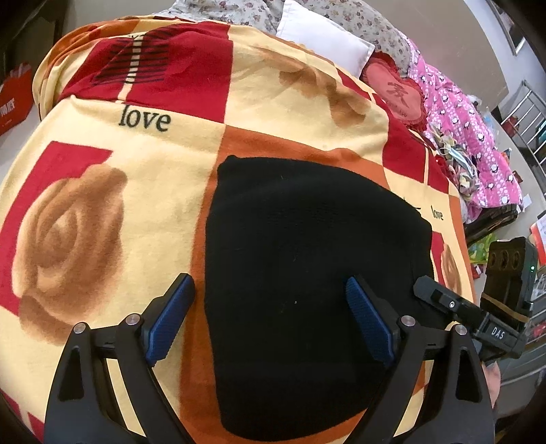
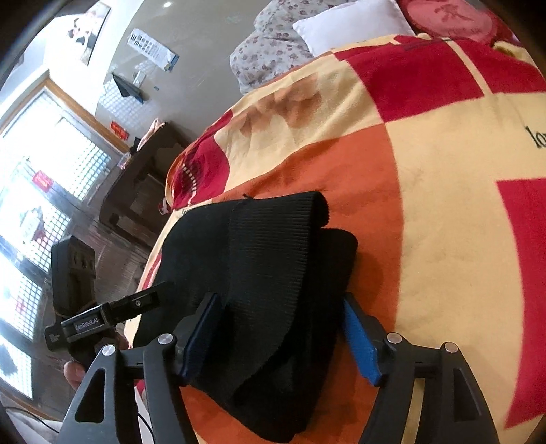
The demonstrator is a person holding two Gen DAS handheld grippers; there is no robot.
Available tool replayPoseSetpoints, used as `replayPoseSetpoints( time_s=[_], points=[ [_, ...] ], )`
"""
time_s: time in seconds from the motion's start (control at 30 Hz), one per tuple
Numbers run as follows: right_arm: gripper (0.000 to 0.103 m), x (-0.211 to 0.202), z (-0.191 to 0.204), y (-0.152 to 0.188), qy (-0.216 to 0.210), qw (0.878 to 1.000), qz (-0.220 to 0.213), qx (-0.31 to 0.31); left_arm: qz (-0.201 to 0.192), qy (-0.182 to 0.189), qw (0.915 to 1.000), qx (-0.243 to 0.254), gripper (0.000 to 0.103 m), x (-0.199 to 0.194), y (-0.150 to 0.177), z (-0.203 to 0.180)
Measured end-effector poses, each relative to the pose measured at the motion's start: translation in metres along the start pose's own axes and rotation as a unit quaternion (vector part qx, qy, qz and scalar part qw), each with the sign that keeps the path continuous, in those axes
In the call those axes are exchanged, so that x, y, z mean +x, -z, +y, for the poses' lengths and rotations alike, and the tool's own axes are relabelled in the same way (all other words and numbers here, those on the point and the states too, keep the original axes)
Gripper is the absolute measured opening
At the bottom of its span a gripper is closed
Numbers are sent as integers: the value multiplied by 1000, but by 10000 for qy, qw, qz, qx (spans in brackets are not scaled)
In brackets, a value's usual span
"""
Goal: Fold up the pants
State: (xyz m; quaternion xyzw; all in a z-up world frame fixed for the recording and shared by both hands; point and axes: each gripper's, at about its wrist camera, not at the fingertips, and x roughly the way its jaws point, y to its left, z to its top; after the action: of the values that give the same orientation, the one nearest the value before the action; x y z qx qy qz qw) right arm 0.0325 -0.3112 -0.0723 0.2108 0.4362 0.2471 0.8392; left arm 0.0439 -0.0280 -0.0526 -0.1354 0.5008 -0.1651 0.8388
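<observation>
Rose-patterned blanket (image 1: 136,191) on bed, white pillow (image 2: 351,24), dark wooden cabinet (image 2: 143,184), bright gridded windows (image 2: 58,150)

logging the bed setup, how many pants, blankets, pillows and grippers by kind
black pants: 1
rose-print "love" blanket: 1
white pillow: 1
red heart cushion: 1
grippers: 2, the left gripper and the right gripper
total: 6

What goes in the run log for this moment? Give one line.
task: fold pants | folded black knit pants on rose-print fleece blanket | left gripper open above pants | right gripper open, straddling pants
</observation>
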Motion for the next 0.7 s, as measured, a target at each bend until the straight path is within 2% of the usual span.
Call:
replayPoseSetpoints(
  time_s=[0.13, 0.27, 0.3, 0.37, 0.47, 0.57, 0.7],
  points=[
    [71, 1, 3, 1, 109, 9999, -55, -93, -10, 21, 10000, 14, 91, 2, 1, -4],
    [63, 1, 8, 4, 212, 9994, -150, -221, -15, 57, 9999, 88, 90, 4, 2, -9],
    [60, -1, 9, 5, 212, 9993, -188, -259, -18, 84, 9999, 136, 89, 4, 3, -12],
    [52, -3, 16, 4, 280, 9985, -219, -422, -120, 59, 9995, 271, 79, 1, 5, -18],
    [48, -10, 24, -2, 274, 9978, -320, -521, -248, 63, 9986, 465, 67, -9, 3, -26],
    [46, -14, 29, -16, 257, 9970, -448, -581, -325, 260, 9983, 414, 65, -19, -12, -25],
    [46, -12, 36, -39, 283, 9955, -584, -687, -478, 130, 9978, 435, 65, -19, -35, -27]
  ],
)
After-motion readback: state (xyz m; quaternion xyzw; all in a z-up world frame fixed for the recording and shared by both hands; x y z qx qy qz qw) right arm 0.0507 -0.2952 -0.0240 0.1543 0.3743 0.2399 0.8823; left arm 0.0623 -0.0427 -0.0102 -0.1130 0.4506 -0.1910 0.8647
